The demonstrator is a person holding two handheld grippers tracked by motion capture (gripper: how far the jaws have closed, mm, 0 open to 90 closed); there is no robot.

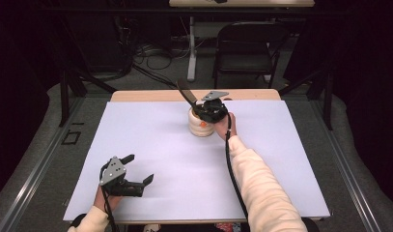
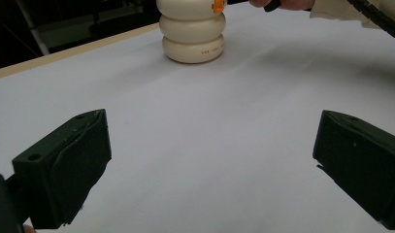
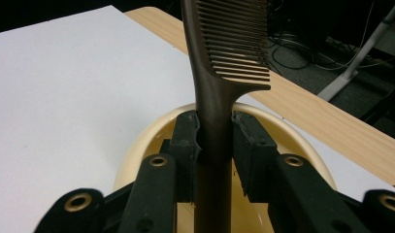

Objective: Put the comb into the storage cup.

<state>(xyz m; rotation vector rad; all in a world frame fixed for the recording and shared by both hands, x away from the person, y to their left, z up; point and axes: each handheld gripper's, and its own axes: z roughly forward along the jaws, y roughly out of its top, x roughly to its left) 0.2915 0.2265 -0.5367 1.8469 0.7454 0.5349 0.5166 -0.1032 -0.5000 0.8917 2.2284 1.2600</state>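
Observation:
A dark brown comb [image 3: 224, 58] stands with its handle down in a cream ribbed holder [image 1: 201, 127] at the far middle of the table. My right gripper [image 1: 200, 110] is shut on the comb's handle right above the holder's rim [image 3: 287, 133], and the pads [image 3: 188, 141] press it from both sides. The comb's teeth [image 1: 183, 90] lean up and to the left. My left gripper [image 1: 138, 169] rests near the front left of the white sheet, open and with nothing in it. In the left gripper view the holder [image 2: 193, 36] stands far ahead of the wide-open left gripper [image 2: 212, 165].
A white sheet [image 1: 155, 145] covers the table, with a strip of wooden edge [image 1: 146, 95] behind it. Beyond the table stand a black folding chair [image 1: 247, 43] and a white table leg [image 1: 191, 53], with cables on the floor. The right gripper's cable [image 1: 231, 164] runs along the sleeve.

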